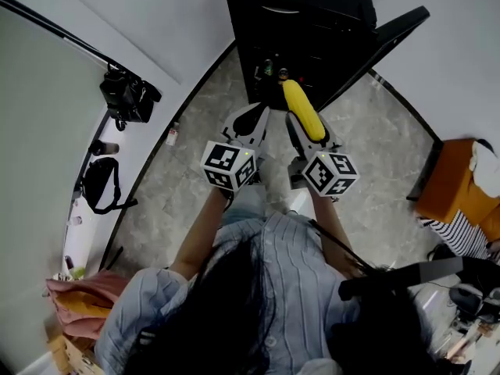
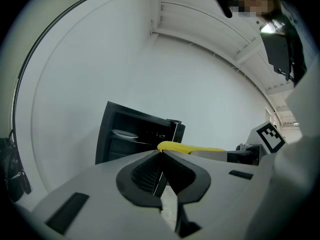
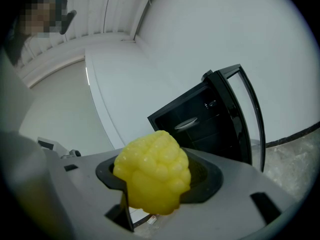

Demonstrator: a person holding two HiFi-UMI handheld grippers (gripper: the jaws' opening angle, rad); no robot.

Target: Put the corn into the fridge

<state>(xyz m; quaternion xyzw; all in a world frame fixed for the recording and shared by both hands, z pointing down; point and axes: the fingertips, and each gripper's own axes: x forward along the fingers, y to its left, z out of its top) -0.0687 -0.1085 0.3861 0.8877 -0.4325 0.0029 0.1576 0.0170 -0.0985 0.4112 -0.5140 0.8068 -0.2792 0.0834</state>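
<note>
While near fridge point(image 1: 305, 30), corn point(image 1: 303, 109) in gripper point(image 1: 312, 135)

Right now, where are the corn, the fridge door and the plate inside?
corn point(image 3: 152, 171), right gripper view, its kernelled end.
fridge door point(image 3: 245, 119), right gripper view, its middle.
plate point(image 2: 125, 133), left gripper view, its white top.

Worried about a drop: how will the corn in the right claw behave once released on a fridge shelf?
Probably stiff: the corn juts straight beyond the right claw without sagging. Its rounded, cylindrical shape may roll. Bumpy kernels likely aid grip.
</note>
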